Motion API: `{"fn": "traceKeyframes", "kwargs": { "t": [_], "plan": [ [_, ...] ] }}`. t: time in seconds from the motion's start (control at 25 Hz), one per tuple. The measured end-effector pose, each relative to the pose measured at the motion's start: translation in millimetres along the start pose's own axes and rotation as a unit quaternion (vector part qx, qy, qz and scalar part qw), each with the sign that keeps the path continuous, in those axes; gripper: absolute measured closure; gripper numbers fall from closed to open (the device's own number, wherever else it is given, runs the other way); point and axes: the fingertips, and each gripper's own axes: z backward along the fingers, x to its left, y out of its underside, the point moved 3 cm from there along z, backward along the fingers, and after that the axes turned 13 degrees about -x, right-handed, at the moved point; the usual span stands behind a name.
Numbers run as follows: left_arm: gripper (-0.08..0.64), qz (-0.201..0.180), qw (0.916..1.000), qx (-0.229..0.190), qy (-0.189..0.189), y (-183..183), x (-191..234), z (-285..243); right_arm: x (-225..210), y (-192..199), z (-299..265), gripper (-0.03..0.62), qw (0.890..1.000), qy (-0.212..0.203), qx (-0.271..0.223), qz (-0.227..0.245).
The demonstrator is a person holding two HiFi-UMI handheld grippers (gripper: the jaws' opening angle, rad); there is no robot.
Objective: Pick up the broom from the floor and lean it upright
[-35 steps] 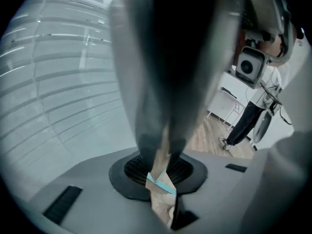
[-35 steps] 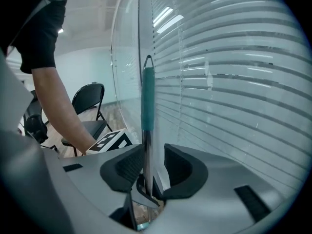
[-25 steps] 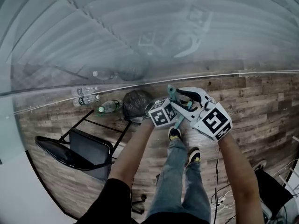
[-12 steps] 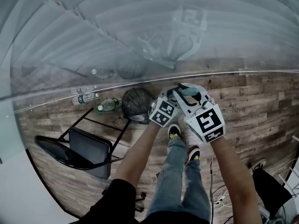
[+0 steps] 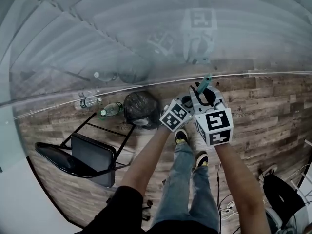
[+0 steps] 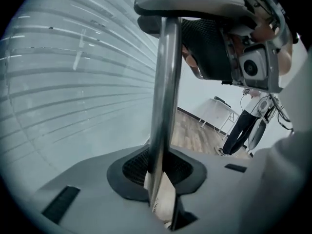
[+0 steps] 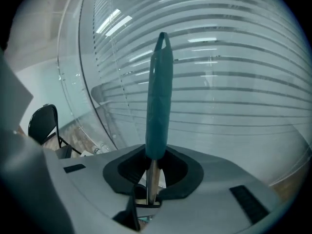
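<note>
The broom's teal grip [image 5: 204, 83] sticks up from between my two grippers, close to the glass wall. In the right gripper view the teal grip [image 7: 160, 91] rises straight from the jaws, and my right gripper [image 7: 148, 194] is shut on the metal pole just below it. My left gripper [image 6: 161, 199] is shut on the same metal pole [image 6: 165, 91] lower down, with the right gripper's body [image 6: 234, 38] right above it. Both sets of jaws have just been closing with the pole between them. In the head view the left gripper [image 5: 186, 103] and right gripper [image 5: 201, 95] sit side by side. The broom's head is hidden.
A frosted striped glass wall [image 5: 146, 43] stands right ahead. A black rubbish bag [image 5: 141, 108] and plastic bottles [image 5: 110, 111] lie at its foot. A black folding chair [image 5: 83, 155] is at the left, cables [image 5: 229, 208] at the lower right. A person [image 6: 243, 130] stands far off.
Both grippers shifted right and toward the glass. The teal grip swung from leaning left to pointing up and slightly right. The right gripper's cube rolled to face the camera squarely.
</note>
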Motion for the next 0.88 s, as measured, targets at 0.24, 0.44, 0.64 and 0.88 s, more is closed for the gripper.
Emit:
{"fn": "traceKeyframes", "kwargs": {
  "t": [0.24,0.44,0.64,0.88],
  "plan": [
    [0.411,-0.009,0.9978,0.000,-0.066,16.0,8.3,5.5,-3.0,9.6,-5.7,0.509,1.000,0.013,0.023,0.008],
    [0.411,0.014,0.9944,-0.002,-0.105,15.3,31.0,14.3,-18.4,7.7,-22.1,0.508,0.999,0.019,0.041,0.005],
    [0.411,0.010,0.9941,-0.005,-0.108,8.1,35.2,14.2,-19.5,4.5,-30.2,0.506,0.999,0.012,0.042,0.014],
    [0.411,0.005,0.9943,-0.004,-0.107,4.0,34.4,14.0,-11.9,5.9,-34.7,0.423,0.999,-0.023,0.045,0.019]
  ]
}}
